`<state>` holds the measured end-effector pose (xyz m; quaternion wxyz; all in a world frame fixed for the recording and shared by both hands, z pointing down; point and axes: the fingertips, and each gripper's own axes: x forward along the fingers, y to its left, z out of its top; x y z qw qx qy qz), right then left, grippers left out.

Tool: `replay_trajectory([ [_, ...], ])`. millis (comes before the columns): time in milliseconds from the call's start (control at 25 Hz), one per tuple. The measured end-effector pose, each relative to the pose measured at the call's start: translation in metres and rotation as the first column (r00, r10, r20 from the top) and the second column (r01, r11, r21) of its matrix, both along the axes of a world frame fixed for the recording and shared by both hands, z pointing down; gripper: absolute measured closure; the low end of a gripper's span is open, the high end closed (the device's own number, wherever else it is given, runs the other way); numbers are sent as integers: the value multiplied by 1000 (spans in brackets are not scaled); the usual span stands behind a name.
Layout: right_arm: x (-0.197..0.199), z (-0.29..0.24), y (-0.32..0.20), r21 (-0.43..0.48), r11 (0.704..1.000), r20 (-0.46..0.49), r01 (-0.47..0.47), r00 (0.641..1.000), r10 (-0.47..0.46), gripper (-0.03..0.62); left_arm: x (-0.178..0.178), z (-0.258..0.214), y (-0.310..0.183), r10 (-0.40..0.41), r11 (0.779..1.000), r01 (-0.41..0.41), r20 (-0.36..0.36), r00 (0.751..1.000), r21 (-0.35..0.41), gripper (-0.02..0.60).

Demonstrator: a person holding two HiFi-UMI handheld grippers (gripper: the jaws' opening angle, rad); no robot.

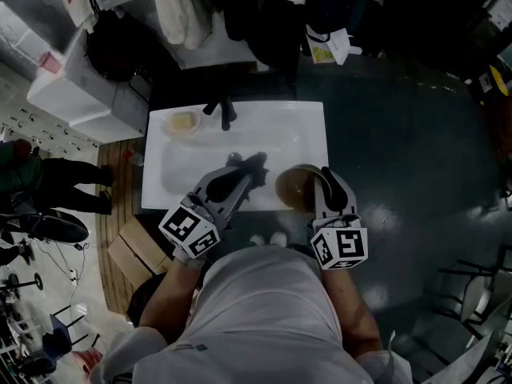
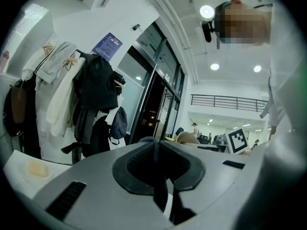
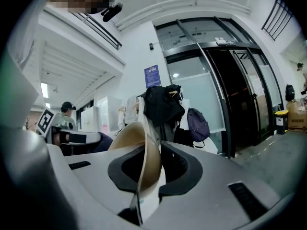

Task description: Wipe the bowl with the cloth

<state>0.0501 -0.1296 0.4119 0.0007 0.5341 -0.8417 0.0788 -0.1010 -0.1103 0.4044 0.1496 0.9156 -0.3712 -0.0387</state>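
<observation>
Dark fabric, the cloth (image 2: 159, 178), was pinched between the closed fingers of the left gripper (image 1: 242, 176). A fold stood up above the pads and the rest hung below them. In the head view the cloth sat over the basin of the white sink (image 1: 316, 117), in front of the faucet (image 1: 224, 112). A bar of soap (image 1: 182, 122) lay at the sink's far left corner.

The cloth was judged soft, limp and light. It would conform to a curved surface but transmit little force beyond the pads, so a bunched grip near its middle was preferred to a grip on a corner.

Just to the right, near the cloth but apparently not touching it, the tan bowl (image 1: 294, 186) was held over the sink's front right edge. The right gripper (image 1: 326, 176) had its fingers closed on the bowl's wall at the rim, one inside and one outside, with the bowl turned on edge.

The bowl was judged rigid, thin-walled and light, with a smooth surface likely to slip. Its material could not be determined. A single rim pinch could let it pivot under wiping pressure, so strokes should press towards the held side.
</observation>
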Motion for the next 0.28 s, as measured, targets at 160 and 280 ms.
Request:
replay_trajectory([
  [160, -2, 1, 0, 2, 1000, -4, 7, 1000, -7, 534, -4, 5, -2, -23, 999, 22, -27, 999, -35, 540],
  [280, -6, 1, -2, 1, 1000, -9, 13, 1000, -13, 534, -8, 8, -3, -40, 998, 39, -20, 999, -45, 540],
])
